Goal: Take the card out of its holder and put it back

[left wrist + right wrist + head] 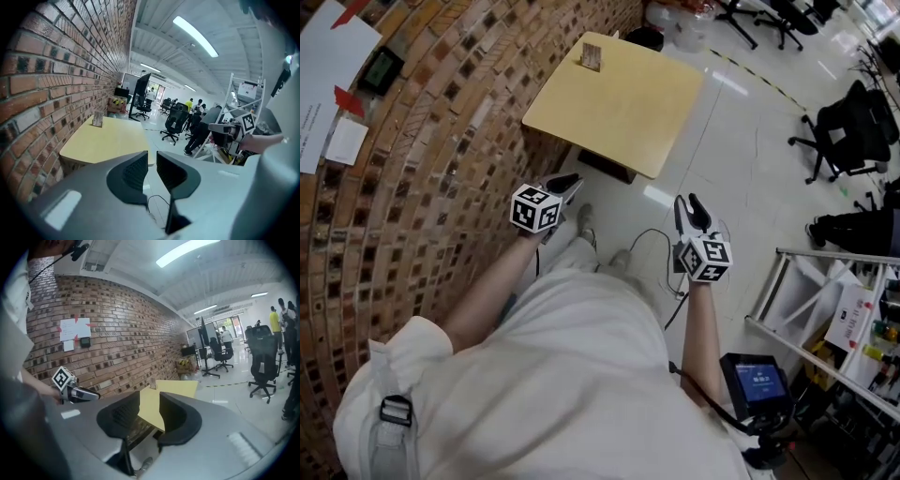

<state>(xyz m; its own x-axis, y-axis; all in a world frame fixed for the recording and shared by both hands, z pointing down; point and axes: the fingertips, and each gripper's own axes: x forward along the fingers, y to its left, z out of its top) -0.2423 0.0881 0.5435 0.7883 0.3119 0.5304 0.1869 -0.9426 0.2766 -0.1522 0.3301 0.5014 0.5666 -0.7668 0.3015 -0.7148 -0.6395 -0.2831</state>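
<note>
**A:** Where is the card?

**B:** The card stands upright in its holder at the far edge of the yellow worktop, on the side next to the brick wall. It is too small in every view to tell where the card ends and the holder begins.

**A:** And the tongs?

**B:** Both are well apart from it. The left tongs hang just short of the worktop's near edge, close beside the wall. The right tongs are over the pale floor, off the worktop's near right side. The card lies ahead of both, with the whole length of the worktop in between.

**A:** Is either one gripping anything?

**B:** No. In the left gripper view the two dark pads stand a narrow gap apart, and only the worktop's edge and the floor show through it. In the right gripper view the pads are spread wider, with the yellow worktop showing between them. Nothing sits in either gap.

**A:** Which way do they point?

**B:** Both point toward the worktop and tilt somewhat downward. Each one also shows at the side of the other's view.

**A:** What else is around?

**B:** A thin cable loops on the floor between the two tongs, near the person's shoes. Papers are stuck on the wall. Black office chairs stand on the far floor. A metal frame and a small lit screen are at the right.
</note>
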